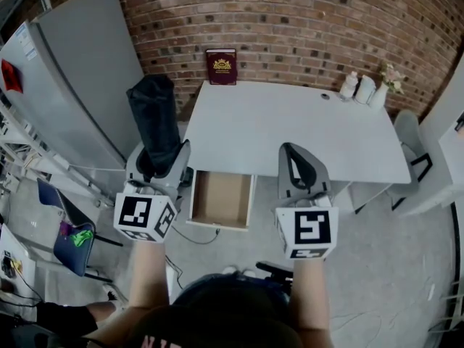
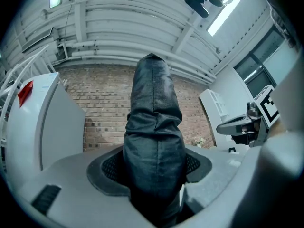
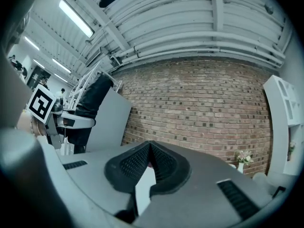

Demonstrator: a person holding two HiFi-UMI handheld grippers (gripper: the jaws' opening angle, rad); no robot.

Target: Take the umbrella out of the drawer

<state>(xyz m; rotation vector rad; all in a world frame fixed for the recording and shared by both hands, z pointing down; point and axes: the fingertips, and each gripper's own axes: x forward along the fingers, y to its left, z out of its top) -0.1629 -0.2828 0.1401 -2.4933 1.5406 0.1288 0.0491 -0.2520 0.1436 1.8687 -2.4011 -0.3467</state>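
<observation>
White rectangular table (image 1: 290, 129): stands against the brick wall (image 1: 304, 20).
Shallow brown-floored drawer (image 1: 220, 199): pulled out under the table's front edge.
Black folded fabric umbrella (image 1: 154, 118): outside the drawer, upright, clamped between the wide-set jaws of the left gripper (image 1: 158, 164).
Right gripper (image 1: 303, 169): jaws together, holding nothing.

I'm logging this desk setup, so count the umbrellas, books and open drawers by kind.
Black folded fabric umbrella: 1
Dark red rectangular book: 1
Open white desk drawer: 1
Total: 3

Bright ceiling strip-lights, fisheye-warped edges
</observation>
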